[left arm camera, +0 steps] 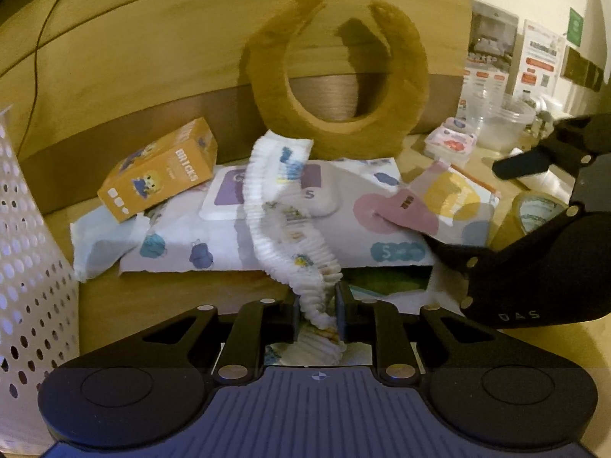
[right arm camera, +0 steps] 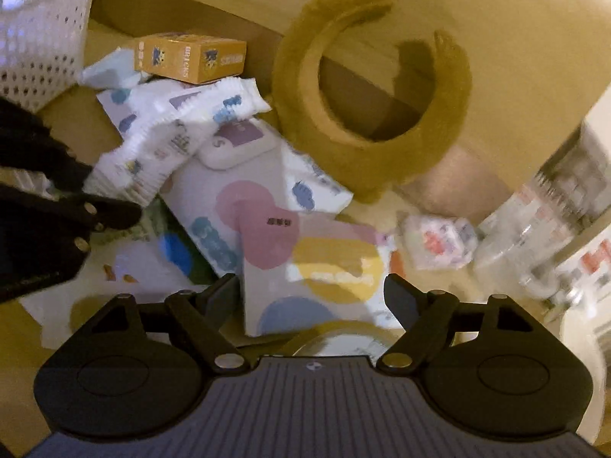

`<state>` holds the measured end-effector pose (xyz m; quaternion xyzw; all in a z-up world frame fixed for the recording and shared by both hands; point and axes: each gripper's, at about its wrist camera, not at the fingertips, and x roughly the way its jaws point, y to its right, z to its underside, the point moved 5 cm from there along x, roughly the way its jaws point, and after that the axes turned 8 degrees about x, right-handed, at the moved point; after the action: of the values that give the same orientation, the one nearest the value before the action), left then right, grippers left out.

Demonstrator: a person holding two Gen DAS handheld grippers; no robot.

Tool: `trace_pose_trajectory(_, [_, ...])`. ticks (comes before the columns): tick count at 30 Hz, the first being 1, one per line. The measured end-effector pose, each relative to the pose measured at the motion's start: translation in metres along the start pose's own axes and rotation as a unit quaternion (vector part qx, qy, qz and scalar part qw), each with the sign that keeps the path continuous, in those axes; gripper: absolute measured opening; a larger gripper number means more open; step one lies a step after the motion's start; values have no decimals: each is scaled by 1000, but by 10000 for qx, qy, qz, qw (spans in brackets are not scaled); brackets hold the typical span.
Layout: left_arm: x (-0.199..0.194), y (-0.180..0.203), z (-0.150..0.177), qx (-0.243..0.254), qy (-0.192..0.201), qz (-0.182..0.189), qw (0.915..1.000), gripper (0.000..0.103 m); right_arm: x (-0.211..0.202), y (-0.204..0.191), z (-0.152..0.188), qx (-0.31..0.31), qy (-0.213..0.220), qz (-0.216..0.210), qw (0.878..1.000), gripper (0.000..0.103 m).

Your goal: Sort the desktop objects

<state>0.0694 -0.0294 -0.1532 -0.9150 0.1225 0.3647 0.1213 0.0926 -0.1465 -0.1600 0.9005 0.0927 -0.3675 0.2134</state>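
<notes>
Dim, warm yellowish indoor light in both views. U-shaped pillow [left arm camera: 336, 76] throws a dark shadow on the wall [left arm camera: 152, 38] behind. Left wrist pic fairly sharp in the centre, strong fisheye bend and black corners at edges. Right wrist pic motion-blurred, esp. the clear containers [right arm camera: 534, 221] on the right, smeared beyond reading

Your diaper [left arm camera: 290, 225] drapes across the flat pack [left arm camera: 305, 225], its near end between your left gripper's [left arm camera: 317, 315] fingers. The box [left arm camera: 160, 170] leans on the pack's left end, the basket [left arm camera: 34, 267] stands further left, and the crescent cushion [left arm camera: 336, 76] stands behind.
</notes>
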Motion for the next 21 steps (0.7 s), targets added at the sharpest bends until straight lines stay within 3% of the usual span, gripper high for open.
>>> trace_pose_trajectory(6, [1,-2,1,-13,11,24,10000,23,-3,2,-1,-417,182,708,9964,80])
trace_pose_trajectory(9, [1,-1,1,1,12,28,10000,24,10,6,2,-350,-220,718,9966,72])
trace_pose_trajectory(13, [1,0,-1,32,21,38,10000,25,22,15,-3,-87,-325,711,9969,68])
trace_pose_trajectory(14, [2,1,-1,29,23,36,10000,25,25,18,-5,-2,-352,679,9971,60])
trace_pose_trajectory(15, [2,1,-1,19,21,47,10000,25,28,20,-5,101,-393,545,9977,28])
trace_pose_trajectory(16, [2,1,-1,15,16,40,10000,25,33,21,-5,238,-550,296,9978,8])
trace_pose_trajectory(21, [0,2,-3,6,39,-11,10000,26,31,33,-7,851,-522,-248,9947,6])
